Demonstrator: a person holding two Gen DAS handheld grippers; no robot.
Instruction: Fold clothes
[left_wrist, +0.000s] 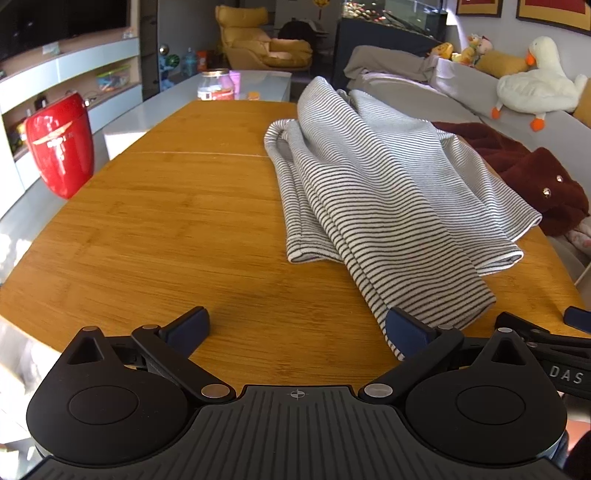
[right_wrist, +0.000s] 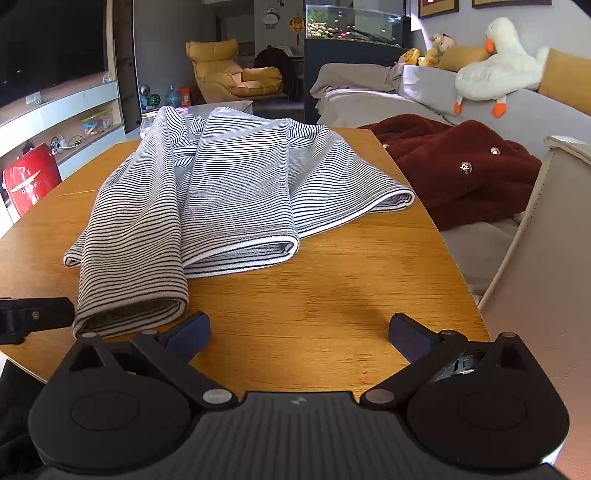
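Off the left edge of my worktop stands one glossy red rounded container (left_wrist: 59, 146) with a gold winged emblem; its base is hidden below the worktop's rim. The orange-brown bamboo wooden worktop (left_wrist: 177, 221) is bare along its left half. My left hand-held gripper (left_wrist: 297, 328) is released, both blue-padded fingers spread wide above bare wood with nothing between them. Its right fingertip (left_wrist: 404, 326) sits just in front of the near end of the cloth; I cannot tell whether it touches.

One garment lies on the worktop: a white knit piece with thin dark stripes (right_wrist: 207, 192), loosely bunched into long folds that run from the far edge toward the near edge, mostly on the right half in my left view. How many layers it has and what kind of garment it is I cannot make out. One folded end (right_wrist: 129, 306) reaches close to the near edge, just beside my right hand-held gripper's left finger (right_wrist: 188, 330).

My right hand-held gripper (right_wrist: 299, 330) is likewise released, jaws wide over bare wood, holding nothing.

Beyond the right edge, one dark red fuzzy garment with shiny round buttons (right_wrist: 458, 166) lies on a grey sofa (right_wrist: 369, 107), partly cut off by the worktop. One white plush goose with orange feet (right_wrist: 498, 70) rests on the sofa back.
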